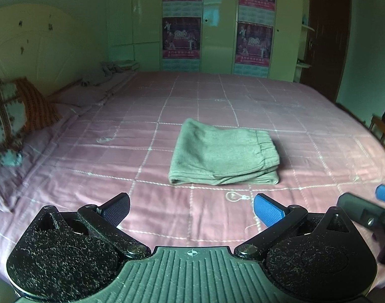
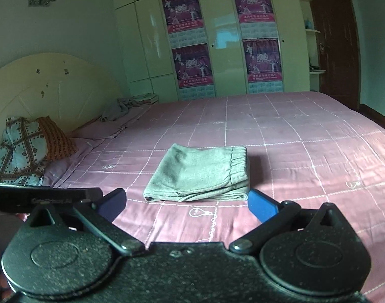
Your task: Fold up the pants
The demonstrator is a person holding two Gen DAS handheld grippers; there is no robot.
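**Pants lie folded on the bed, both tools drawn clear**

The grey-green pants [image 1: 224, 155] sit as a compact folded stack on the pink checked bed [image 1: 306, 116], straight ahead of both tools and apart from them. The left hand-held gripper [image 1: 191, 210] hovers with its jaws spread wide and nothing between them; the right hand-held gripper [image 2: 187, 205] is likewise released and empty, its blue finger appearing just short of the stack's near right corner.

Judging from the neat bundle, the folding itself looks finished, or very nearly so. Any next move would call only for a light touch: squaring the near edge, where the layers gape slightly, or pressing the top flat.

The fabric looks soft and thick, like sweatpants. The gathered elastic waistband lies along the stack's right side, and several layers show at the near edge, lying roughly even.
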